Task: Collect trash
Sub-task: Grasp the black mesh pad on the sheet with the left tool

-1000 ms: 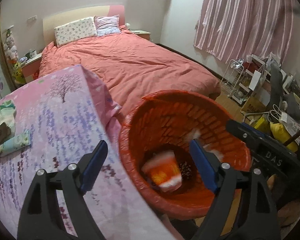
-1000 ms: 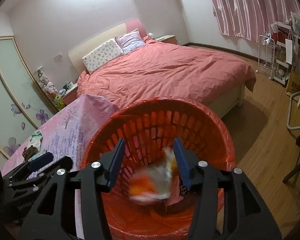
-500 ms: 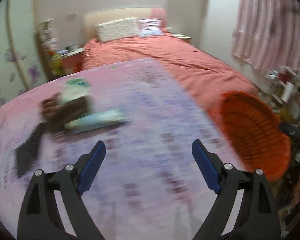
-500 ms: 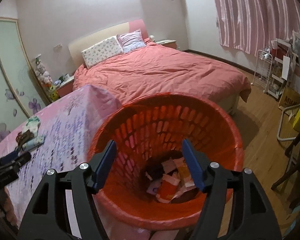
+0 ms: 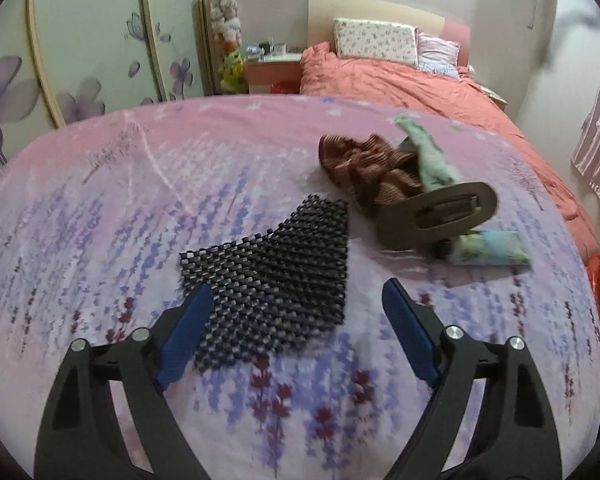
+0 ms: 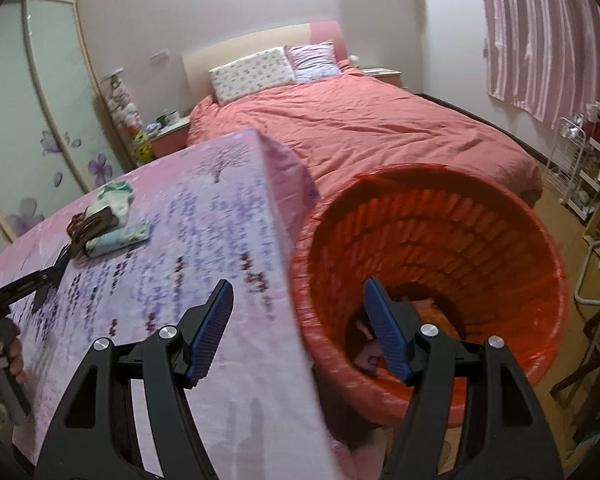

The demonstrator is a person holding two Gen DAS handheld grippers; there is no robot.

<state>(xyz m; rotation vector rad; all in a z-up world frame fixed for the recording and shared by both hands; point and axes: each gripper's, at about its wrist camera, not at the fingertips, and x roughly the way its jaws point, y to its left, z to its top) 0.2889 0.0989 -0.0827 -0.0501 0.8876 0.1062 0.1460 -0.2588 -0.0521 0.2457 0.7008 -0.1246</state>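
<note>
Now left tongs [image 5: 296,312], still apart like the right [image 6: 298,304], swung from basket [image 6: 440,240] to mesh mat [image 5: 276,276].

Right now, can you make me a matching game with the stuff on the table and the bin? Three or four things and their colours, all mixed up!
Things:
1. mesh mat
2. crumpled cloth
3. trash basket
4. tissue pack

Colours:
A. orange-red
B. pale blue-green with a flower print
C. black
D. brown with stripes

Pairs: 1-C, 2-D, 3-A, 4-B
</note>
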